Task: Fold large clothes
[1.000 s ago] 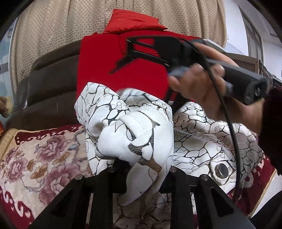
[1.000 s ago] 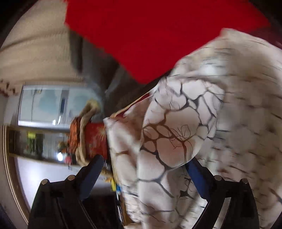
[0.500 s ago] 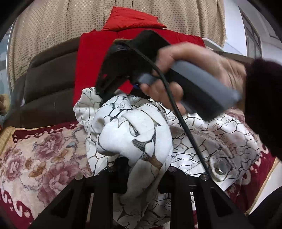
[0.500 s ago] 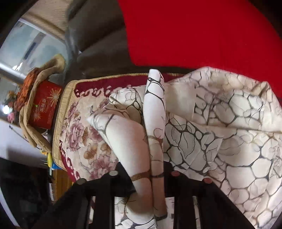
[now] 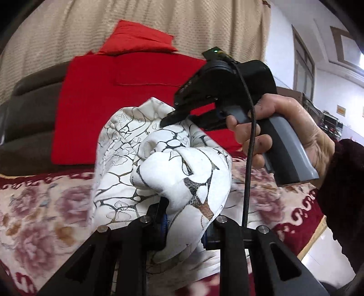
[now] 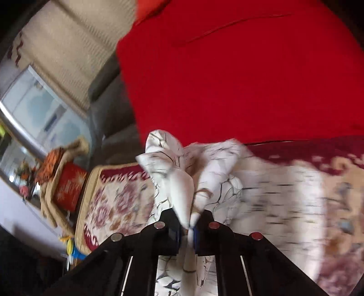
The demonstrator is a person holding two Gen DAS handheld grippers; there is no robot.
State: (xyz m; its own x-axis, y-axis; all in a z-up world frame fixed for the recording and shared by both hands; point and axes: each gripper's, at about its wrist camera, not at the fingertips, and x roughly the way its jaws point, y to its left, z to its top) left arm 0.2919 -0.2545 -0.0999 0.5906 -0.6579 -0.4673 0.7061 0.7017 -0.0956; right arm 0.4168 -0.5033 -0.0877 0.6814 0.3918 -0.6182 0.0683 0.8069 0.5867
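A white garment with a dark crackle print (image 5: 173, 173) hangs bunched over a floral sofa cover. My left gripper (image 5: 185, 218) is shut on a thick fold of it. My right gripper (image 6: 187, 224) is shut on another fold of the garment (image 6: 182, 189). In the left wrist view the right gripper (image 5: 175, 116) bites the cloth's upper edge just beyond my left hold, with the person's hand on its grey handle (image 5: 289, 150). The cloth is lifted between both grippers.
A red blanket (image 5: 127, 95) drapes over the dark sofa back (image 5: 27, 113). The floral cover (image 5: 41, 214) spreads over the seat. A beige curtain (image 5: 159, 20) hangs behind. A red box with a woven bag (image 6: 66, 184) stands left of the sofa.
My right gripper has closed on the garment's upper fold and pulled it up. The cloth has risen off the seat and the floral cover at the right is now uncovered.
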